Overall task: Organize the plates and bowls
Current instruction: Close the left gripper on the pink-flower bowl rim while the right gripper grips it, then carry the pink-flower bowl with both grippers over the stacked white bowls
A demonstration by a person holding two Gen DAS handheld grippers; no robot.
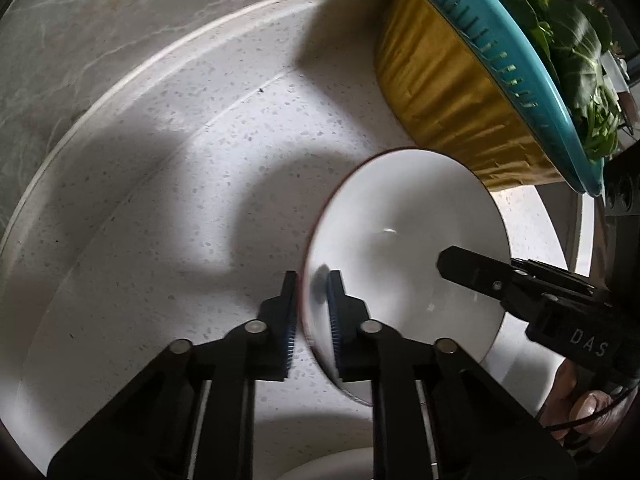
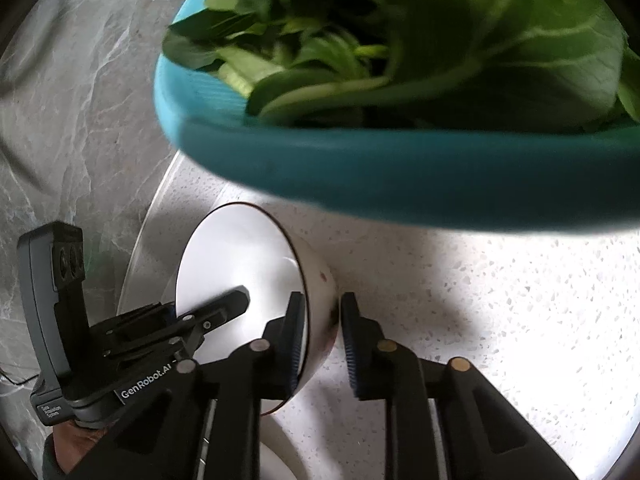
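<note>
Bowl (image 1: pixel 404 264) is white glazed ceramic with a thin dark rim, tipped on its side over the speckled white sink basin (image 1: pixel 168 168), just beside the teal colander (image 1: pixel 516 60) of leafy greens (image 2: pixel 400 40).

Left gripper (image 1: pixel 312 304): jaws straddle the rim wall, one pad inside, one outside, apparently clamped on it.

Right gripper (image 2: pixel 323 320): jaws also straddle the bowl wall, but a gap shows at the outer pad, so not closed on it yet.

Handling, my read: rigid, fairly light, slick glaze, chips if knocked against the basin. Grip the wall deep below the rim, pads flat, and don't let the left release until the right is seated.

Grey marbled counter (image 1: pixel 80 40) surrounds the basin.
</note>
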